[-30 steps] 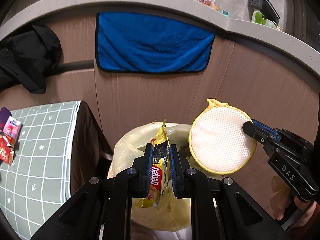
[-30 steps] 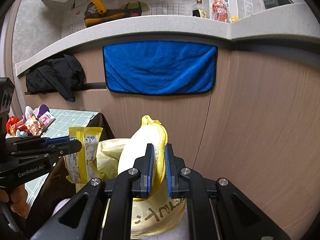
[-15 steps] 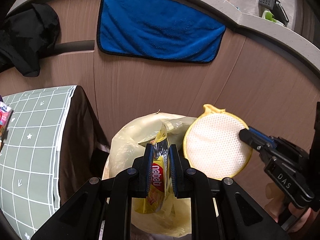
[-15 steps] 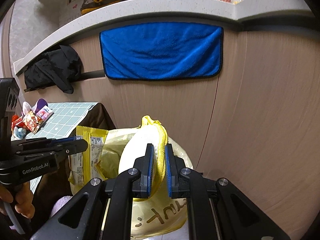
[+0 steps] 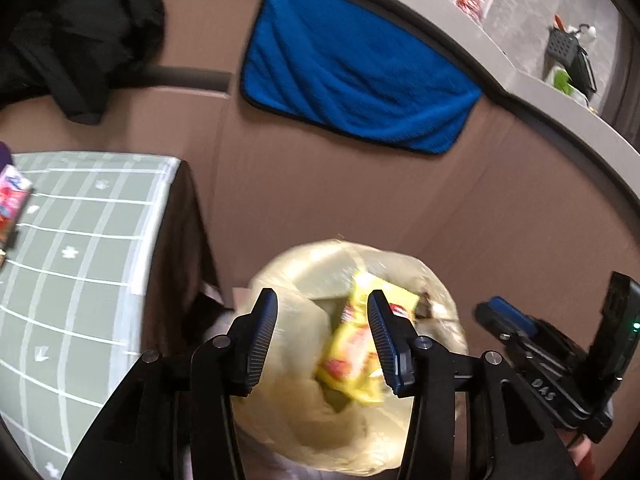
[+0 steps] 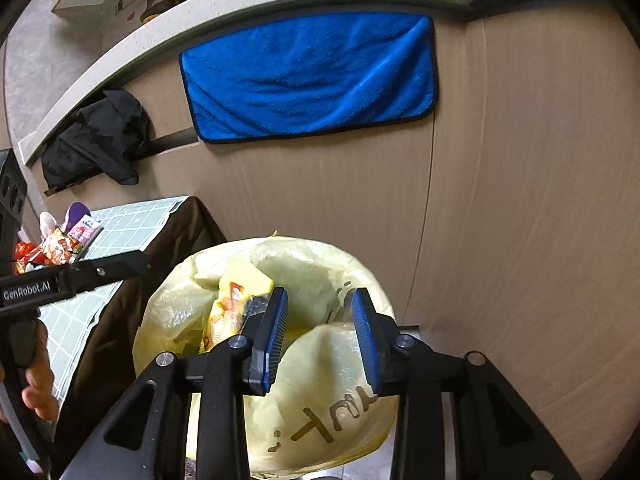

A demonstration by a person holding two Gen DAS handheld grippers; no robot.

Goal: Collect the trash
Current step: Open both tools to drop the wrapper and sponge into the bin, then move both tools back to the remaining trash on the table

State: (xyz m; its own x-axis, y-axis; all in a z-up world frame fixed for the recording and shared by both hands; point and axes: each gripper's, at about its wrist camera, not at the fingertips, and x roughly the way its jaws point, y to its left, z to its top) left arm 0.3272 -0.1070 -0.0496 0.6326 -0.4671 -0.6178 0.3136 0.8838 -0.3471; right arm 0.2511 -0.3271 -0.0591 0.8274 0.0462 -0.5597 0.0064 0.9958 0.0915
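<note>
A bin lined with a pale yellow bag (image 5: 360, 432) stands against the wooden panel. My left gripper (image 5: 322, 336) hangs over the bag's mouth with its jaws opening. A yellow snack wrapper (image 5: 352, 356), blurred, is loose below them and inside the bag. My right gripper (image 6: 320, 332) is also over the bag (image 6: 320, 428), its jaws opening with nothing pressed between the pads. The wrapper (image 6: 232, 308) lies in the bag to its left. The round yellow-rimmed pad is no longer between the right jaws, and I cannot make it out for certain.
A table with a green gridded cloth (image 5: 80, 248) stands left of the bin, with snack packets (image 6: 60, 240) on its far end. A blue towel (image 6: 308, 76) and a black garment (image 6: 96, 136) hang on the panel under the counter. A hand (image 6: 36, 384) holds the left gripper.
Both grippers went from shut to open. The wrapper left the left jaws and dropped into the bag. The round pad left the right jaws. Both grippers sank closer to the bag.
</note>
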